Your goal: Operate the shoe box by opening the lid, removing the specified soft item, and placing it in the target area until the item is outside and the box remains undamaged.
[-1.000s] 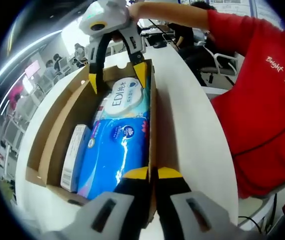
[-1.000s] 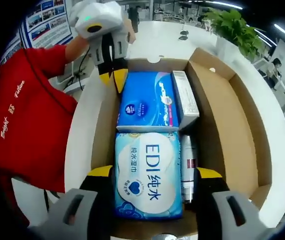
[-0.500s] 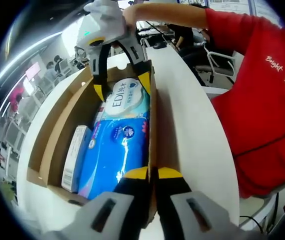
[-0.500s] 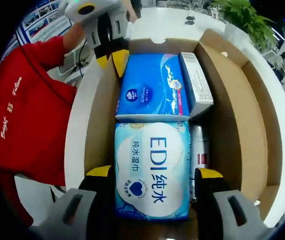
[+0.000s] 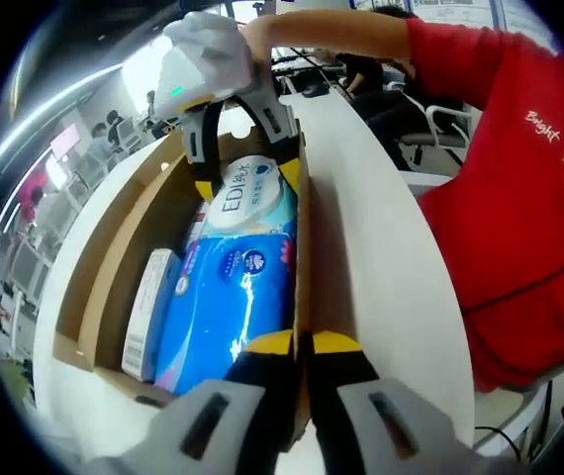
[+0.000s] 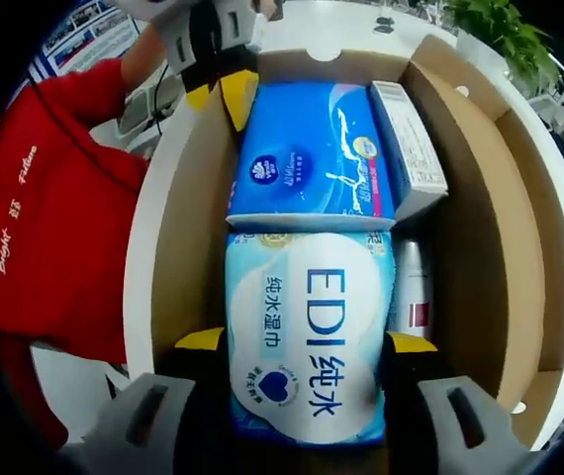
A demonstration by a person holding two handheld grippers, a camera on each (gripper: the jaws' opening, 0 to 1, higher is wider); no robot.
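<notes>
The open cardboard shoe box (image 5: pixel 114 257) (image 6: pixel 480 218) lies on a white table. Inside it are a light-blue "EDI" wet-wipe pack (image 6: pixel 307 336) (image 5: pixel 252 193), a darker blue tissue pack (image 6: pixel 312 148) (image 5: pixel 228 297), a white carton (image 6: pixel 411 148) (image 5: pixel 148 307) and a silver can (image 6: pixel 416 297). My right gripper (image 6: pixel 305 341) (image 5: pixel 246 178) is open and down in the box, one jaw on each side of the EDI pack. My left gripper (image 5: pixel 302 343) (image 6: pixel 219 94) is shut on the box's side wall at its corner.
The round white table (image 5: pixel 371 247) runs wide beside the box. A person in a red shirt (image 5: pixel 519 198) (image 6: pixel 45 228) stands close along that side. A green plant (image 6: pixel 505 30) sits beyond the box. Office chairs and people are in the background.
My right gripper has sunk lower over the EDI pack, so its jaws now flank the pack's sides. The left gripper keeps its hold on the box wall.
</notes>
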